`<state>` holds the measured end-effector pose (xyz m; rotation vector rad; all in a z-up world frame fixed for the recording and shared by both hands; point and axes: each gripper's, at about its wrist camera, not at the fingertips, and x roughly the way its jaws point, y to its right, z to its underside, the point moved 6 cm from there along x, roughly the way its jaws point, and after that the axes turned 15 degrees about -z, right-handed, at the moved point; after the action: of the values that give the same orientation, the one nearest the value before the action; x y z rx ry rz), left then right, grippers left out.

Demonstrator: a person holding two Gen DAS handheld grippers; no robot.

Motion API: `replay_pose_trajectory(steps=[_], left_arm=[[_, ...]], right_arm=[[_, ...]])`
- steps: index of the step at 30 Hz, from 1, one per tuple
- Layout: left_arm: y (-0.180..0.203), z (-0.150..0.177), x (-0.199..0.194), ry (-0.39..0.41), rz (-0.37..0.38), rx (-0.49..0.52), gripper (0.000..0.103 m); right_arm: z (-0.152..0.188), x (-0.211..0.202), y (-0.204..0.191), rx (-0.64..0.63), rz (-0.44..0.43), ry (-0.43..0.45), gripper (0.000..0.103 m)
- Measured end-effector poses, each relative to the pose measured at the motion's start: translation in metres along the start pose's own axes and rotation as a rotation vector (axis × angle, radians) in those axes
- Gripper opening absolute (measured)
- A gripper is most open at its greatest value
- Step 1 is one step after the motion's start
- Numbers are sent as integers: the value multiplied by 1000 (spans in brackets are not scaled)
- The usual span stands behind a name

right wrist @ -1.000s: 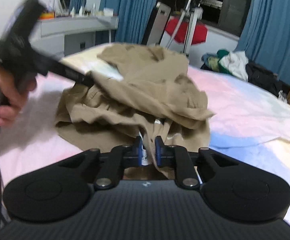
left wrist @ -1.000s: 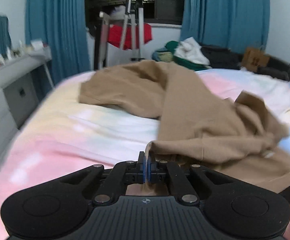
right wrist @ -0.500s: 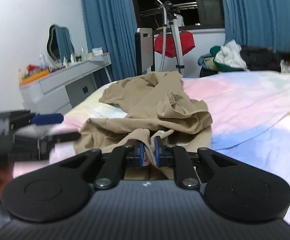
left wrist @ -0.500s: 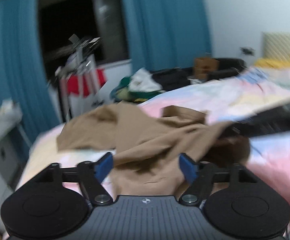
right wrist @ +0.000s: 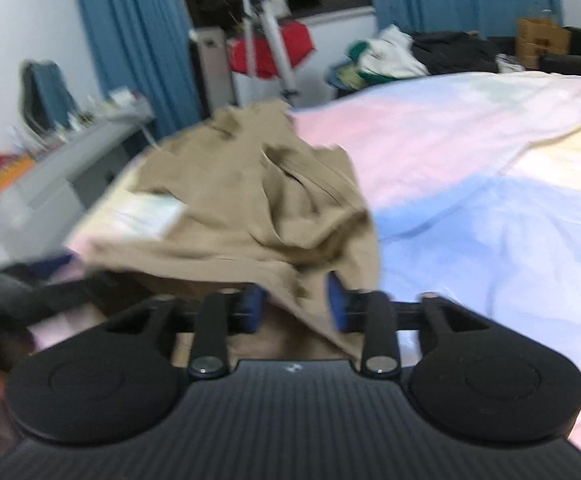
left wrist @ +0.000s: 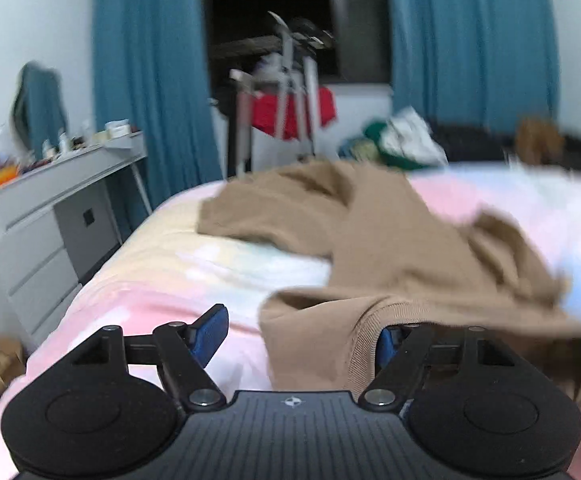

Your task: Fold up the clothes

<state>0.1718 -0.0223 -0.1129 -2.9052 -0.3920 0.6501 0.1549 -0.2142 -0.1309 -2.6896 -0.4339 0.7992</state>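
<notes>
A tan garment (left wrist: 390, 248) lies crumpled on the pastel bedspread (left wrist: 178, 280). My left gripper (left wrist: 302, 336) is open at its near edge; a ribbed hem drapes over the right finger and the left finger (left wrist: 210, 332) is bare. In the right wrist view the same garment (right wrist: 258, 208) is heaped in front of my right gripper (right wrist: 294, 308), which is open with a fold of cloth hanging between the blue pads. The left gripper shows as a dark blur at that view's left edge (right wrist: 18, 304).
A grey dresser (left wrist: 50, 232) with clutter on top stands left of the bed. A drying rack with a red cloth (left wrist: 290, 108) and a pile of clothes (left wrist: 402, 144) stand beyond the bed by blue curtains. The bedspread (right wrist: 490, 184) stretches to the right.
Both grippers have opened and let go of the tan garment. The left gripper swung right and back to the garment's left edge. The garment has dropped onto the bed.
</notes>
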Motion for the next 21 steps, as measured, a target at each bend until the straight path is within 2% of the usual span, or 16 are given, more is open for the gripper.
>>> replay_pose_trajectory(steps=[4,7,9,11,15,18,19,21], left_arm=[[-29,-14,-26,76,-48,-96,73],[-44,-20,-32,67,-46,-154,74],[-47,-18,-29,12,-66,-115,74],[-43,0,-21,-93,-109,-24,73],[-38,35,-14,-247,-124,93,69],[-37,42,-16,-288,-91,102,54],[-37,44,-17,-298,-77,100,45],[-35,40,-21,-273,-57,81,35]], right_arm=[[16,12,6,-44,169,-76,56],[29,17,22,31,242,-134,56],[29,8,31,107,234,-103,55],[26,-5,32,126,258,-40,55],[23,-20,29,135,268,37,46],[29,-14,36,219,236,25,37],[33,-11,42,264,217,17,33],[39,-7,52,349,182,11,24]])
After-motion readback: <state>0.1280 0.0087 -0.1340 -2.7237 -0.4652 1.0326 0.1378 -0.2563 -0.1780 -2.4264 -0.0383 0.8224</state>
